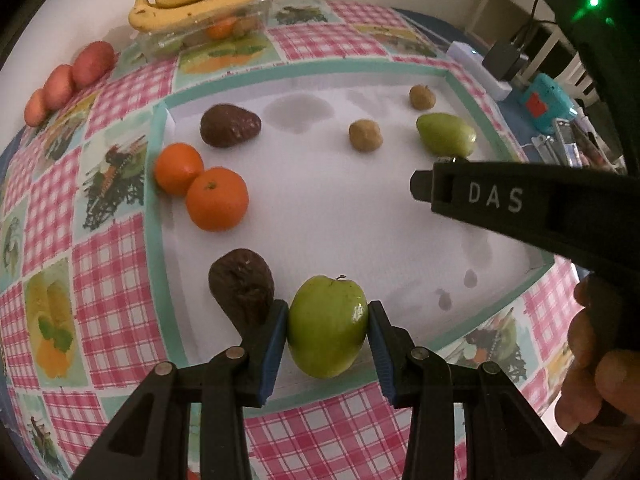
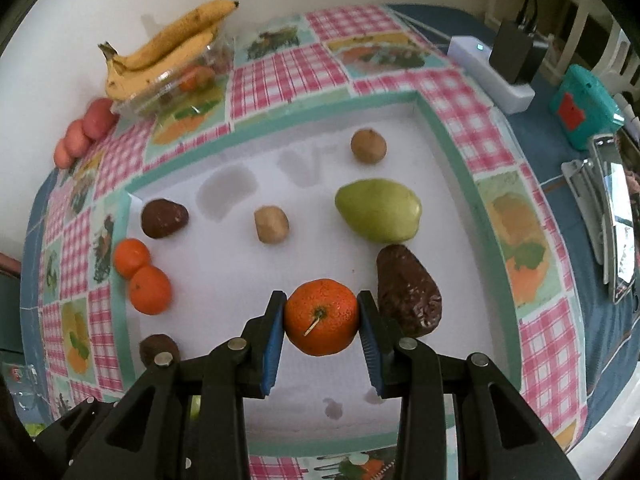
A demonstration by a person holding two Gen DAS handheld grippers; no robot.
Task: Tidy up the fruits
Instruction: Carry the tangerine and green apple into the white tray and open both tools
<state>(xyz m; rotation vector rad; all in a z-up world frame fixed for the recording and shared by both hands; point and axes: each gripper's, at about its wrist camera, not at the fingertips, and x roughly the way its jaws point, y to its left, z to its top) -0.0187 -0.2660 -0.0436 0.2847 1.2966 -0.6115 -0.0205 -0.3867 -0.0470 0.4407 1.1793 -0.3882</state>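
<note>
In the left wrist view my left gripper [image 1: 328, 312] is shut on a green apple [image 1: 328, 326], its blue pads [image 1: 276, 344] pressing both sides, low over the white sheet [image 1: 340, 208]. A wrinkled dark avocado [image 1: 242, 286] sits right beside the left finger. In the right wrist view my right gripper [image 2: 321, 300] is shut on an orange [image 2: 321, 316], stem side up. Another dark avocado [image 2: 408, 296] lies against its right finger. On the sheet lie a green pear-shaped fruit [image 2: 378, 209], two kiwis [image 2: 271, 224] [image 2: 368, 145], two oranges [image 2: 150, 290] and a third avocado [image 2: 164, 218].
Bananas [image 1: 192, 0] rest on a clear plastic box [image 1: 200, 36] at the far edge, with reddish fruits [image 1: 68, 80] to their left. A pink checked cloth [image 1: 112, 300] surrounds the sheet. Electronics and a teal device [image 2: 584, 108] crowd the right side. A hand [image 1: 592, 360] holds the right gripper's housing [image 1: 496, 200].
</note>
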